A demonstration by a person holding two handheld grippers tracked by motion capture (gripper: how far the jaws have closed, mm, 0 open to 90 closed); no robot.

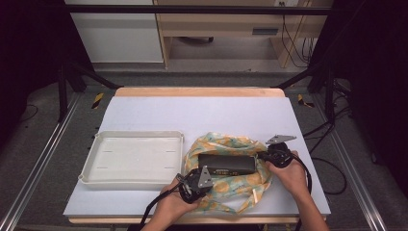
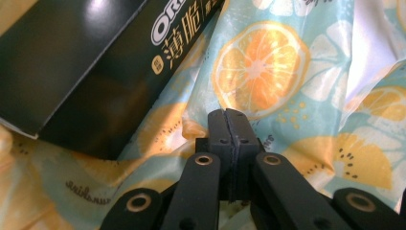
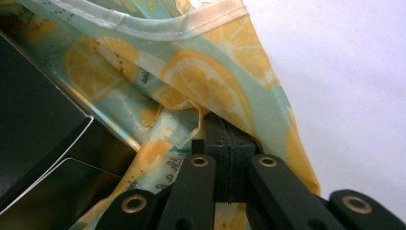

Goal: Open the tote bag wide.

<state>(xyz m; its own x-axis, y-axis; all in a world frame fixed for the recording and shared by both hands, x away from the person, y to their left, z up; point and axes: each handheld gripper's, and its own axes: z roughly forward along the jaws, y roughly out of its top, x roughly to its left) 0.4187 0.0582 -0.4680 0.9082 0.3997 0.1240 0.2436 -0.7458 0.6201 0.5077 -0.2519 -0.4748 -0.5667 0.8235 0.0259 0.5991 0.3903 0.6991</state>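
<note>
- Two grippers are seen at the dark box [image 1: 226, 164], which lies on the citrus-print cloth [image 1: 240, 183].
- Left gripper [image 2: 231, 125]: clenched, at the box's near-left corner.
- Right gripper [image 3: 228, 132]: clamped on cloth, at the box's right end.
- White tray [image 1: 91, 166]: left of the box.

A dark, glossy cookie box [image 1: 226, 164] lies flat on a crumpled citrus-print cloth [image 1: 226, 185].
</note>
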